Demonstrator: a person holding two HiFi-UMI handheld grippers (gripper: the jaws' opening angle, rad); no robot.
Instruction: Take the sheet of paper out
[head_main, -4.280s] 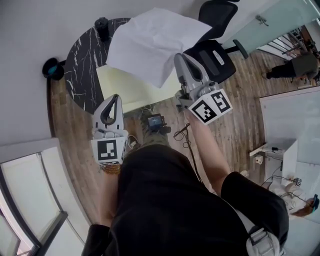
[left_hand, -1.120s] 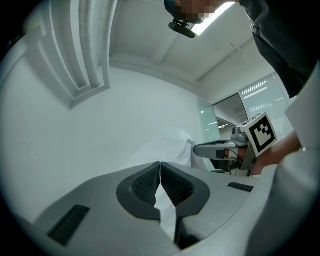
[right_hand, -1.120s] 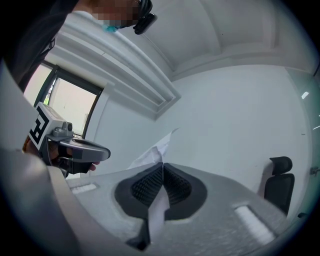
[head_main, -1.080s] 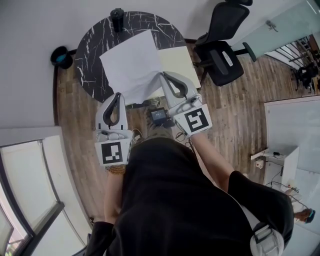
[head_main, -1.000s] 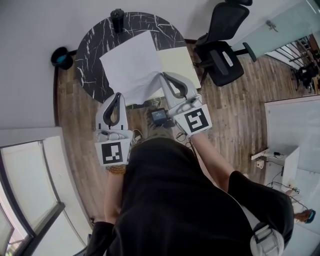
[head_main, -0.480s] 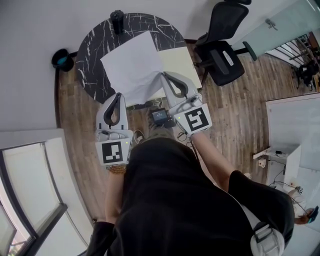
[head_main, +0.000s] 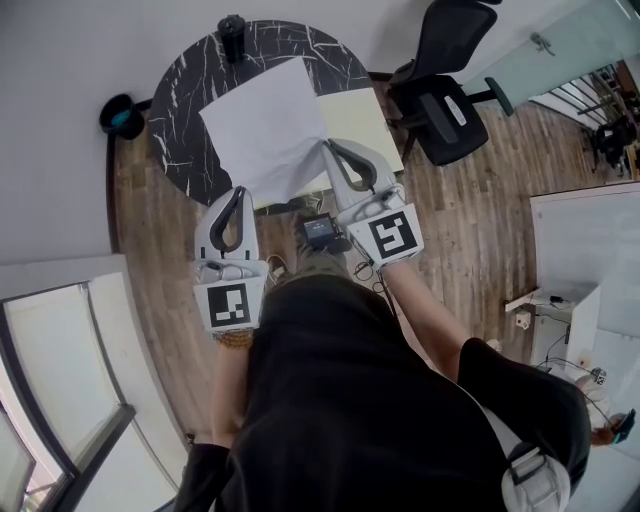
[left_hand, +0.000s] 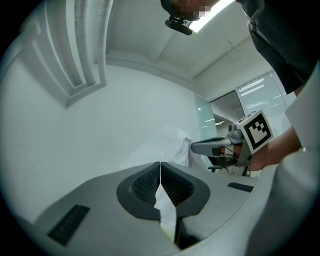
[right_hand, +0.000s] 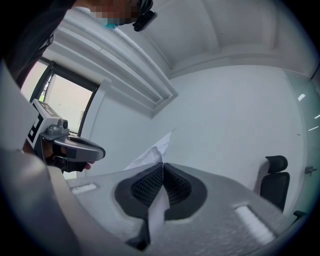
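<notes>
Wood-plank flooring (head_main: 480, 220) fills the head view, with white wall along the 9 to 12 o'clock edge.

1. Task item. The sheet of paper (head_main: 262, 120) is held in the air at 12 o'clock from the person, spread flat. It overlaps a round black marble table (head_main: 180, 130) and a pale yellow tabletop (head_main: 362, 120).

2. Tool state. The left gripper (head_main: 238, 192) meets the sheet's near corner at 6 o'clock. The right gripper (head_main: 328, 150) meets its edge at 4 o'clock. The head view shows only the outer shells of the jaws, so it does not settle the grip.
- Left gripper view: the ribbed pads are pressed together at their tips. A white strip of paper runs down between them, and the sheet rises beyond.
- Right gripper view: the pads are closed the same way on a paper strip. A creased corner stands up past the tips.

3. Cross-view data. Each gripper view shows the opposite gripper at its side with the marker cube. Both face the ceiling and wall, and neither shows either table.

4. Surroundings, head view only.
- A dark cup (head_main: 233, 25) stands at the round table's 12 o'clock rim.
- A black bin (head_main: 115, 113) sits on the floor at 9 o'clock from that table.
- A black office chair (head_main: 440, 105) stands at 3 o'clock from the yellow tabletop.
</notes>
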